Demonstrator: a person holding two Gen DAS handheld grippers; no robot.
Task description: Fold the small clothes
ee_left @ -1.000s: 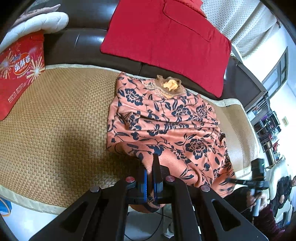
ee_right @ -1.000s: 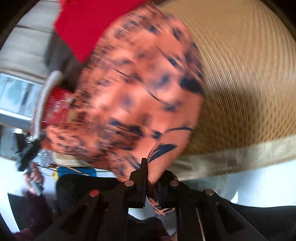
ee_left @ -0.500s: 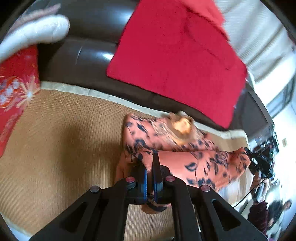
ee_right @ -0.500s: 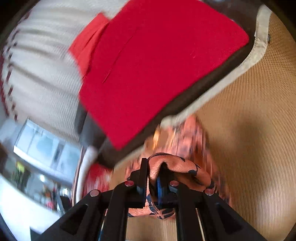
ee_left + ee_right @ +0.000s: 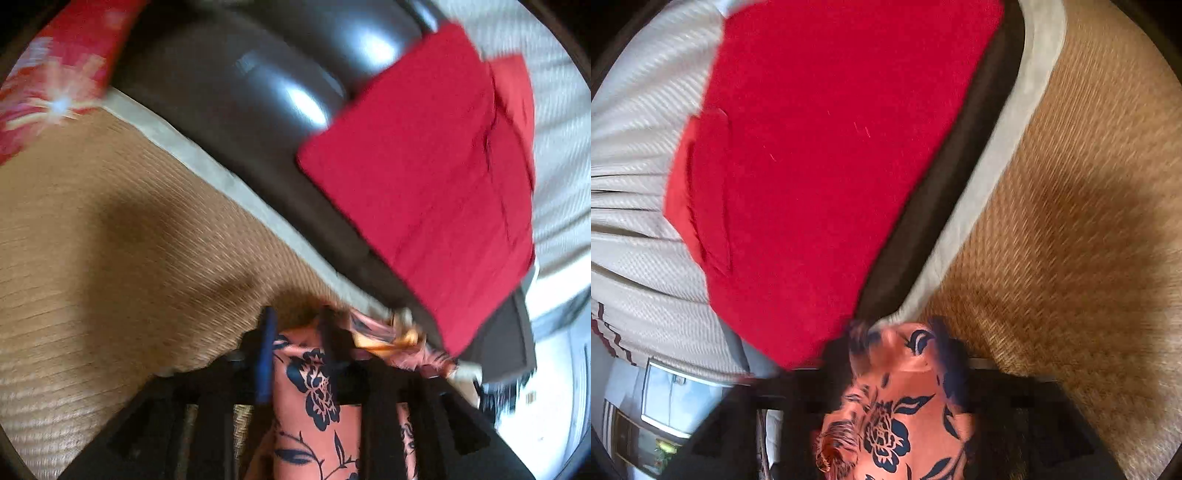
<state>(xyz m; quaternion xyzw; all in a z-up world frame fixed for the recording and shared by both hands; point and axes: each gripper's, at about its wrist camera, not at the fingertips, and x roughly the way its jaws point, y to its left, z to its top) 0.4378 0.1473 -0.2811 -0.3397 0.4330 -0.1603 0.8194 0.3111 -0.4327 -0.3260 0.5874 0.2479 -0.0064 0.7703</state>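
Both grippers, left point(image 5: 299, 332) and right point(image 5: 897, 347), have jaws opening with the orange floral garment point(image 5: 314, 398) lying loose between the fingers, on the woven mat point(image 5: 110, 240) near the sofa back with its red cloth point(image 5: 820, 147).

Dark sofa point(image 5: 266, 110): woven mat point(image 5: 110, 258) on seat, floral garment point(image 5: 314, 398) on mat.
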